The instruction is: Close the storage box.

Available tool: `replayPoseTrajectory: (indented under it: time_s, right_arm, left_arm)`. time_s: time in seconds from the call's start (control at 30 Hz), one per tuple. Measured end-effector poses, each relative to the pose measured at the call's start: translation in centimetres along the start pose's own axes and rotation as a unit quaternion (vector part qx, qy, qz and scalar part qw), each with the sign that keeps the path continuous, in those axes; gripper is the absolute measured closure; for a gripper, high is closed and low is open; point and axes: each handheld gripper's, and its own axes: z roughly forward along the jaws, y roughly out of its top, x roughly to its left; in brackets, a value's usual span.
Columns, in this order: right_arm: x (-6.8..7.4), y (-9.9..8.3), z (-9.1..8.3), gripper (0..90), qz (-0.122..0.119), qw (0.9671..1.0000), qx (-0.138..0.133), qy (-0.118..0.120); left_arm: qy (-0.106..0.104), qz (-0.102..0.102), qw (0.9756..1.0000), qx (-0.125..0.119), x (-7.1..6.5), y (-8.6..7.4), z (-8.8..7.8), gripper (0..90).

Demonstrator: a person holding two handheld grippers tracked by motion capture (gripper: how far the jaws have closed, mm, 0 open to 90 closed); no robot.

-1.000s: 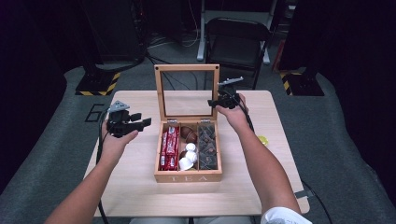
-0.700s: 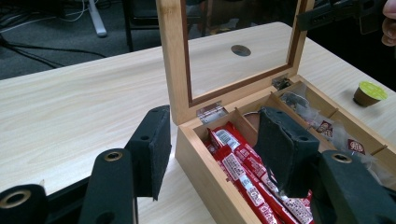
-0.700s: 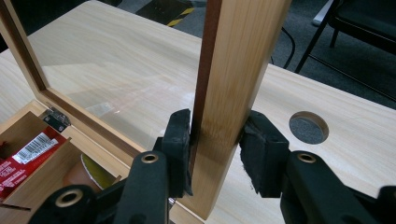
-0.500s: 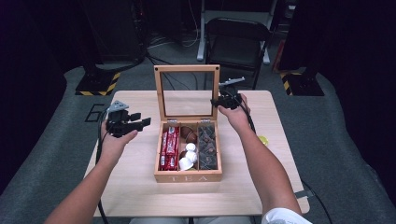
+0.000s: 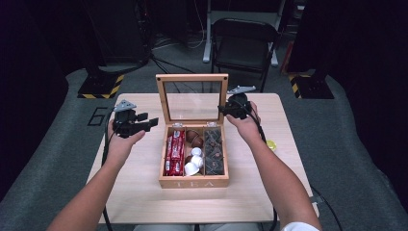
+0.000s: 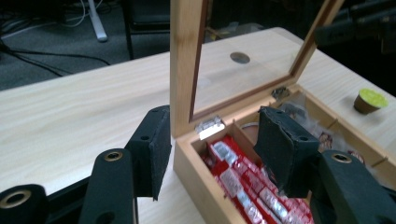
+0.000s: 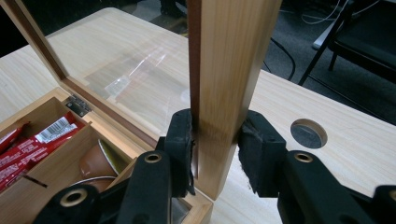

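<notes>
The wooden box (image 5: 194,180) sat near the middle of the table (image 5: 144,197), and its glass lid (image 5: 192,98) stood upright at the far side of the box. The right tool (image 5: 230,109) had just been closing, and its jaws pressed on the right post of the lid frame (image 7: 224,107), low down near the box's back corner; the two pads were against the wood on either side. The left tool (image 5: 144,125) hung over the table just to the left of the box, pointing toward it, its jaws partly apart with nothing between the pads (image 6: 154,149). Inside the box, red packets (image 5: 174,153) filled the left compartment, brown and white capsules (image 5: 193,150) the middle one, and dark packets (image 5: 213,150) the right one. A small green-topped capsule (image 5: 272,144) lay on the table to the right of the box.
</notes>
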Motion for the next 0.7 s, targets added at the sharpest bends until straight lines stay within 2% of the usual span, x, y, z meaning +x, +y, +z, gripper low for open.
replayPoseTrajectory:
  time_s: [0.27, 0.4, 0.63, 0.7]
  right_arm:
    - [1.1, -0.7, -0.7, 65.3, -0.017, 0.9996, -0.009, -0.019]
    - [1.2, -0.9, -0.9, 65.3, -0.022, 0.9994, -0.015, -0.019]
    - [1.5, -1.2, -1.1, 65.2, -0.026, 0.9993, -0.019, -0.021]
    - [1.5, -1.3, -1.1, 65.2, -0.029, 0.9992, -0.020, -0.021]
  left_arm:
    - [0.012, 0.017, 0.9998, -0.002, -0.6, 2.4, 1.3, 44.9]
    - [0.017, 0.023, 0.9996, 0.003, -0.8, 3.4, 1.9, 45.0]
    - [0.015, 0.029, 0.9994, -0.008, -1.1, 4.6, 2.7, 48.9]
    - [0.022, 0.032, 0.9991, -0.013, -1.4, 4.8, 2.8, 50.7]
